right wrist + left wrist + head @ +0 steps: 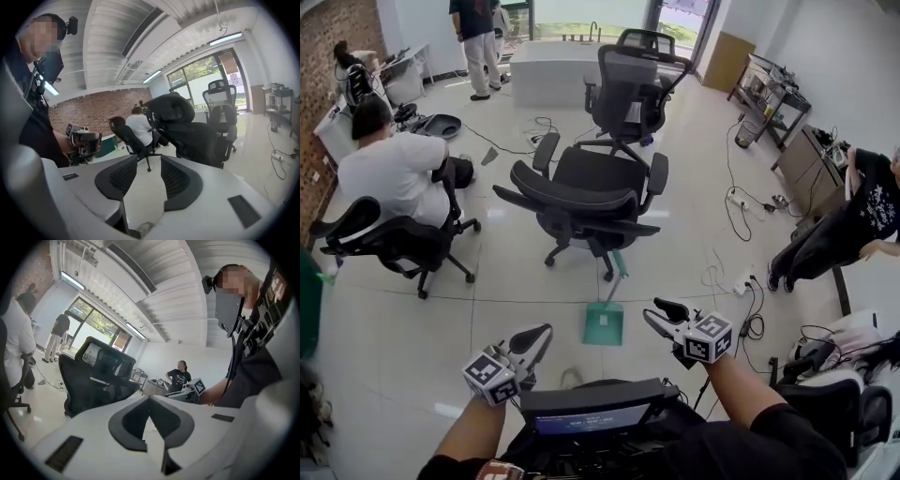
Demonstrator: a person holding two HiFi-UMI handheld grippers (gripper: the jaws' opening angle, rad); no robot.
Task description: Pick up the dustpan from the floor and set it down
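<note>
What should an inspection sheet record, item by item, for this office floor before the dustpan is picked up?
Surface: glossy, pale tiled floor.
Job's things: green dustpan on the floor, handle toward the black office chair; untouched.
Clutter: second office chair standing mid-floor behind the first.
Tongs: left tongs shut, empty; right tongs open, empty; both short of the dustpan.
Cables: loose cables and a power strip on the floor at the right.
Surroundings: seated person in white at left, standing person at the far end, another person at right.
</note>
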